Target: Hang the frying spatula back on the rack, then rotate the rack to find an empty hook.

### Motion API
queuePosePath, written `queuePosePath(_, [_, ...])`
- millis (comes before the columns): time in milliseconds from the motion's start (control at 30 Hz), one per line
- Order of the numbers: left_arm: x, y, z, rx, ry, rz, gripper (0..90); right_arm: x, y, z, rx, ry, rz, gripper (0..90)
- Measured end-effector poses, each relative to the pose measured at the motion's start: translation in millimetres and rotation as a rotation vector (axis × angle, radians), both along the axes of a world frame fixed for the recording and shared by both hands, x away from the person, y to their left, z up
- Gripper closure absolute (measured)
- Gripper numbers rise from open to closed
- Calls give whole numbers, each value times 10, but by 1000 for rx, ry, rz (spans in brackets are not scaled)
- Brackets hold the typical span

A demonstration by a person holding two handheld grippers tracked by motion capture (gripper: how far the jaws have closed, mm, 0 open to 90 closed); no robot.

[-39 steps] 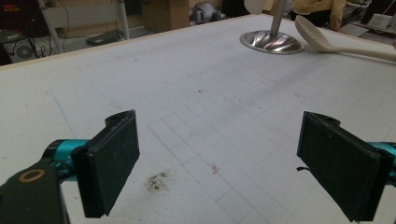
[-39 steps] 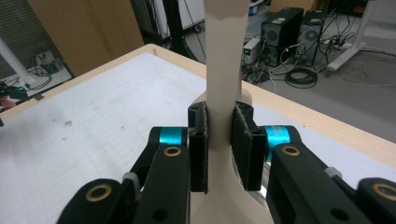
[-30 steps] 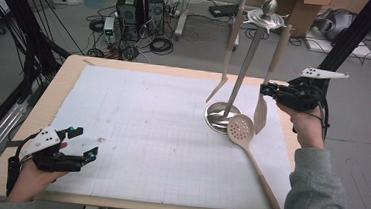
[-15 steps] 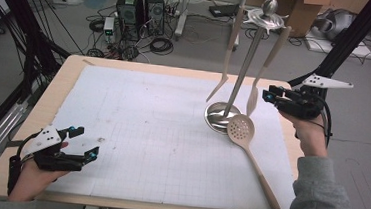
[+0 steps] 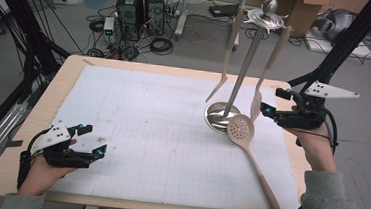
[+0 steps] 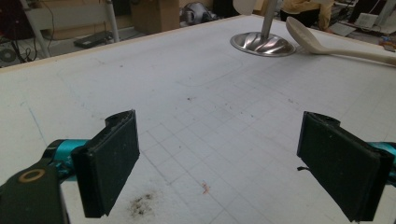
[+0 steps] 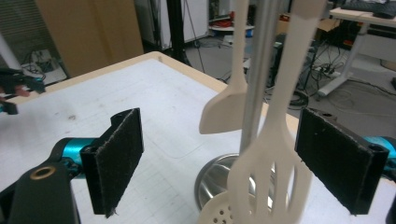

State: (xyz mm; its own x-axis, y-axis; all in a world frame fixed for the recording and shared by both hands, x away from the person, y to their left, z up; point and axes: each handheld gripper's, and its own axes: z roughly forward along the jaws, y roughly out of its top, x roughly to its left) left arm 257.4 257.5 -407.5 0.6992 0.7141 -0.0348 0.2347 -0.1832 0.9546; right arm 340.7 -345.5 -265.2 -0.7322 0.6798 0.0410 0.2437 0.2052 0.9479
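Observation:
A metal utensil stand (image 5: 247, 59) rises from a round base (image 5: 221, 118) at the table's right. From its top hang a cream spatula (image 5: 225, 62) and a cream slotted turner (image 5: 265, 78). A perforated skimmer (image 5: 240, 129) lies on the mat with its head against the base. My right gripper (image 5: 273, 102) is open just right of the turner. In the right gripper view the turner (image 7: 273, 154) hangs between the spread jaws, untouched. My left gripper (image 5: 94, 140) rests open and empty at the table's near left.
A white gridded mat (image 5: 162, 122) covers the wooden table (image 5: 70, 75). The skimmer's handle (image 5: 262, 181) runs toward the near right corner. Computers and cables (image 5: 140, 10) sit on the floor beyond the far edge. A dark smudge (image 6: 140, 203) marks the mat by my left gripper.
My right gripper has drawn back a little to the right, away from the slotted turner's head. The left gripper has stayed put.

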Motion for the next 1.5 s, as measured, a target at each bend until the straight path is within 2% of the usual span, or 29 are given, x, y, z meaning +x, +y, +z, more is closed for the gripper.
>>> queuePosePath(200, [19,-33,4,0,-2,-11,133,-56,1,24,6,-1,19,144])
queuePosePath(500, [25,-39,-6,0,2,-11,133,-62,-61,19,-6,-2,6,144])
queuePosePath(733, [23,-42,-9,-3,3,-10,133,-79,-102,31,7,-10,-6,169])
queuePosePath(833, [26,-40,-13,3,3,-12,133,-89,-118,51,7,-10,3,267])
queuePosePath(1000, [25,-48,-19,-5,8,-14,133,-110,-127,133,-22,-6,32,518])
queuePosePath(1200, [29,-36,-31,-7,14,-14,134,-129,-92,287,-39,-28,63,786])
queuePosePath(1300, [18,-19,-33,-10,13,-11,134,-117,-79,364,-49,-38,78,846])
queuePosePath(1367, [9,-12,-31,-12,12,-7,134,-113,-75,424,-58,-66,77,884])
queuePosePath(1433, [0,-7,-29,-16,14,-8,134,-122,-68,484,-51,-58,70,894])
queuePosePath(1500, [-5,4,-25,-17,12,-7,134,-108,-65,540,-50,-73,70,894])
